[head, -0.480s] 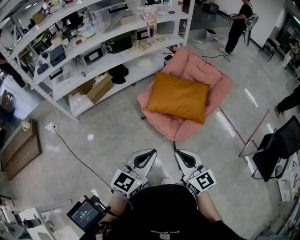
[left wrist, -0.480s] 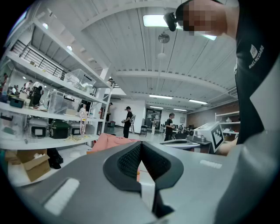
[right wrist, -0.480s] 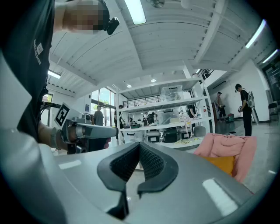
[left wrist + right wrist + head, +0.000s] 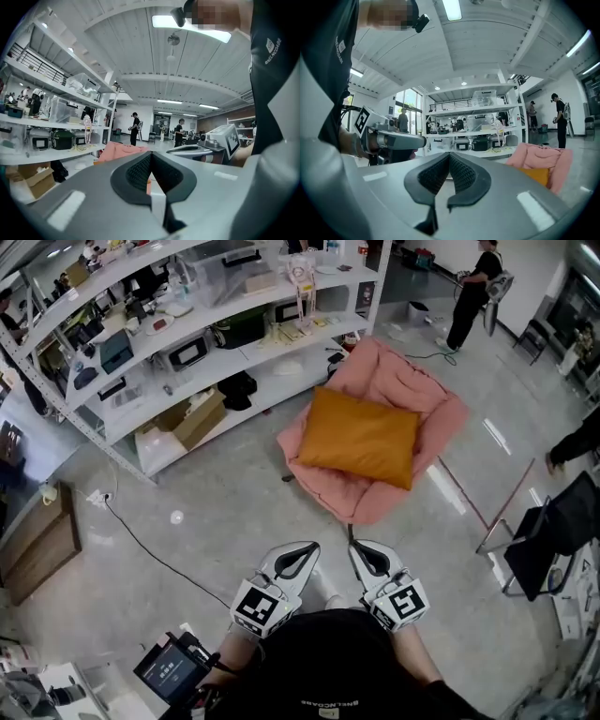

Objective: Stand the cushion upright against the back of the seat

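1. Left claw (image 4: 305,549) and right claw (image 4: 359,549) are riding side by side close to the wearer's body. Each is pressed together with nothing between its pads.
2. Against the frame half a second earlier, the left claw is sitting slightly closer to the right claw, while the right one is holding about the same spot. Both are as tightly closed as before.
3. Orange cushion (image 4: 359,437) is lying well ahead of both claws and a little to the right. It is sprawling across the pink seat (image 4: 441,413) rather than standing against its back, and its pose is matching the earlier frame.
4. Bare grey floor (image 4: 225,512) is stretching between the claws and the seat's near edge, giving an open run straight ahead.
5. White shelving (image 4: 187,367) is crowding the far left ahead of the claws, with its near end reaching almost to the seat's far-left edge.
6. Black cable (image 4: 150,554) is trailing over the floor to the left of the left claw.
7. Black chair (image 4: 553,531) is standing to the right of the right claw, near the seat's right side.
8. Counted: two claws, one cushion, one pink seat, one shelving unit, one black chair and one cable.
9. Far ahead and to the right, one person (image 4: 473,292) is standing beyond the seat.
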`<state>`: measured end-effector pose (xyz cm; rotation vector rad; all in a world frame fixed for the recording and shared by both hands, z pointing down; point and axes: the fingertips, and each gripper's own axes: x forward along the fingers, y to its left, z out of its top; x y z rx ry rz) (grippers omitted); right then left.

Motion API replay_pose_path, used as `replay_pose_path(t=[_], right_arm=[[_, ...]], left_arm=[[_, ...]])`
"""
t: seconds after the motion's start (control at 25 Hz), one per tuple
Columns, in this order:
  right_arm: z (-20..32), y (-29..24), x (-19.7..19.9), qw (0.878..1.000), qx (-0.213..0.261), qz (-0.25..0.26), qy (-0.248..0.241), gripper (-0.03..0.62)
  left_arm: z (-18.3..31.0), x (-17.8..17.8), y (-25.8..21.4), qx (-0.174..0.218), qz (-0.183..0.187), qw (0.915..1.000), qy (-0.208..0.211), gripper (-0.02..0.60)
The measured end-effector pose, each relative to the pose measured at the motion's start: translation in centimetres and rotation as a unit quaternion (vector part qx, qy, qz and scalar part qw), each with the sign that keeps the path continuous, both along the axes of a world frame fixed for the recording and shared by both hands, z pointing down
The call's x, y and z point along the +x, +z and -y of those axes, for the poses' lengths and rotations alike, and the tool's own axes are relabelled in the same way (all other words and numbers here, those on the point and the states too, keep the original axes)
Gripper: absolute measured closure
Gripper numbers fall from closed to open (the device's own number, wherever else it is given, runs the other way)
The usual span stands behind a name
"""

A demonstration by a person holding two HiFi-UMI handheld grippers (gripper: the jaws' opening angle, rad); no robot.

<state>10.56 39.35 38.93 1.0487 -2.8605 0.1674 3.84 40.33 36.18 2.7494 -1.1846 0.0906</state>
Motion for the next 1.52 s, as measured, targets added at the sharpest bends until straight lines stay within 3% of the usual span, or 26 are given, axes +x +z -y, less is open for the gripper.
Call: replay_pose_path(t=[0.16, 0.32, 0.52, 0.8, 1.08, 1.52], right_arm=[[0.0, 0.5, -1.9, 0.999, -0.027, 0.014, -0.01, 0.591], [-0.1, 0.6, -4.0, 1.0, -0.017, 0.002, -0.009, 0.589], [0.9, 0.4, -6.2, 0.999, -0.027, 0.028, 0.015, 0.588], [2.9, 1.5, -7.8, 0.999, -0.029, 0.015, 0.03, 0.588], [8.6, 2.9, -7.8, 0.997, -0.05, 0.035, 0.036, 0.588], [21.8, 4.3, -5.7, 0.996, -0.075, 0.04, 0.023, 0.588]], left_arm=[[0.0, -1.4, 0.6, -0.007, -0.026, 0.9995, 0.017, 0.571], [0.1, -3.5, 0.9, -0.015, -0.044, 0.9987, 0.022, 0.569], [0.7, -6.7, 1.3, -0.02, -0.042, 0.9984, 0.031, 0.569], [3.0, -9.6, 2.3, -0.024, -0.037, 0.9985, 0.031, 0.569], [7.5, -10.2, 3.8, -0.04, -0.031, 0.9983, 0.028, 0.568], [20.1, -8.0, 4.7, -0.073, -0.016, 0.997, 0.018, 0.568]])
